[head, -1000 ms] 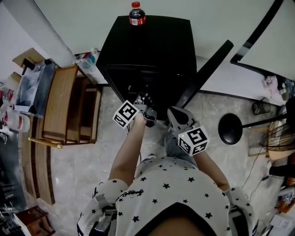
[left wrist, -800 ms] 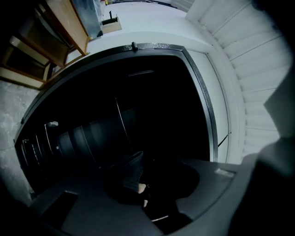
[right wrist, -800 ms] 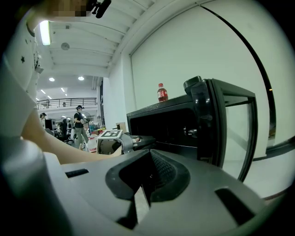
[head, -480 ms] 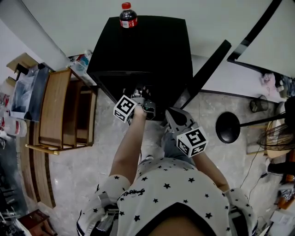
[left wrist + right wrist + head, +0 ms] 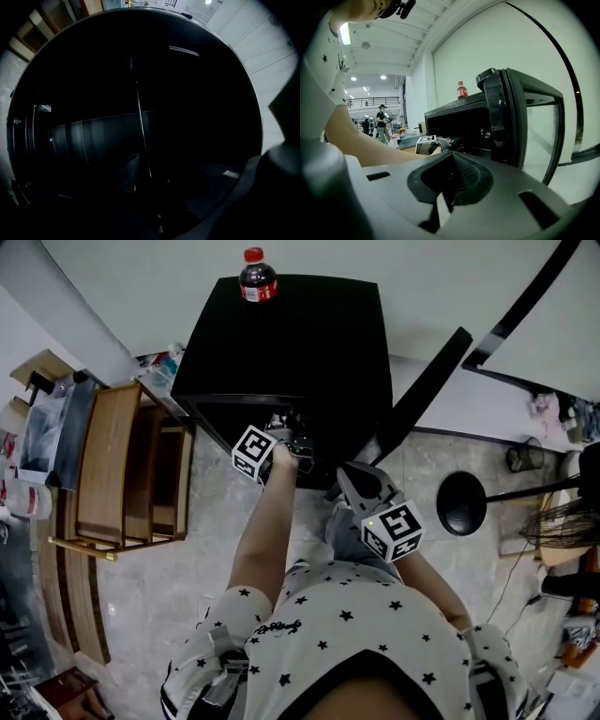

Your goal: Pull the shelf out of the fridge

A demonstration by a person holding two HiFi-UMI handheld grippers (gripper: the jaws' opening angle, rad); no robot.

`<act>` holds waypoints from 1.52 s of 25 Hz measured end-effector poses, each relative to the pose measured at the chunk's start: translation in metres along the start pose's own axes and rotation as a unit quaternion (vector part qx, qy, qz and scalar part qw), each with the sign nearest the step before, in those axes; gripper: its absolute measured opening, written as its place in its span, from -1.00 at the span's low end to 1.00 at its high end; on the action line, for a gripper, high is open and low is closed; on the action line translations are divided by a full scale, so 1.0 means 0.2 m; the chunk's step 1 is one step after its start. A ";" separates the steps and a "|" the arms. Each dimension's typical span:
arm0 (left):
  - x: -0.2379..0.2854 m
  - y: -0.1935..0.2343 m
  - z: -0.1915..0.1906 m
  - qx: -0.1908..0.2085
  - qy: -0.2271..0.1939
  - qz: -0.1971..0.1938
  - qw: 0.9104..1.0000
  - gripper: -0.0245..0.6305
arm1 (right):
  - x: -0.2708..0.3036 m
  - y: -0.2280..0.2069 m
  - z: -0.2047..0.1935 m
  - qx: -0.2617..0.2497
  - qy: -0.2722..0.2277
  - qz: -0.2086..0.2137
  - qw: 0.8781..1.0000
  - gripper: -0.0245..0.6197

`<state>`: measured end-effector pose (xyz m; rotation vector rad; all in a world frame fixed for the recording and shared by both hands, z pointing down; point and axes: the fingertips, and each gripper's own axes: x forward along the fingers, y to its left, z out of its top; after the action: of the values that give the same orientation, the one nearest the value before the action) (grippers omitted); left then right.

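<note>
My left gripper [image 5: 292, 439] sits inside the open fridge [image 5: 300, 334], where it's so dark that I cannot tell how its jaws stand. A thin edge of the shelf [image 5: 139, 117] glints just ahead of it. My right gripper [image 5: 449, 187] hangs outside, near the door [image 5: 506, 117], jaws pressed together on nothing.
</note>
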<state>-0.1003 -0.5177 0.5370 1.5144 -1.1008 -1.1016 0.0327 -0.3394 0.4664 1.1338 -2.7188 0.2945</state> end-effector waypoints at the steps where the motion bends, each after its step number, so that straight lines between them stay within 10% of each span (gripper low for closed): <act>1: 0.01 0.01 0.00 -0.004 -0.001 -0.002 1.000 -0.42 | 0.00 -0.01 0.00 -0.001 0.002 0.001 1.000 -0.94; 12: 0.10 0.05 -0.01 -0.036 0.005 0.010 0.999 -0.79 | 0.00 -0.02 0.00 -0.007 0.008 0.005 1.000 -0.94; 38: -0.12 0.03 -0.04 -0.057 0.011 0.023 0.998 -0.82 | -0.07 0.13 -0.01 -0.006 0.004 0.005 1.000 -0.94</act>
<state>-0.0971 -0.4940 0.5470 1.4017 -1.0349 -1.0957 0.0240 -0.3102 0.4625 1.1136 -2.7170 0.2844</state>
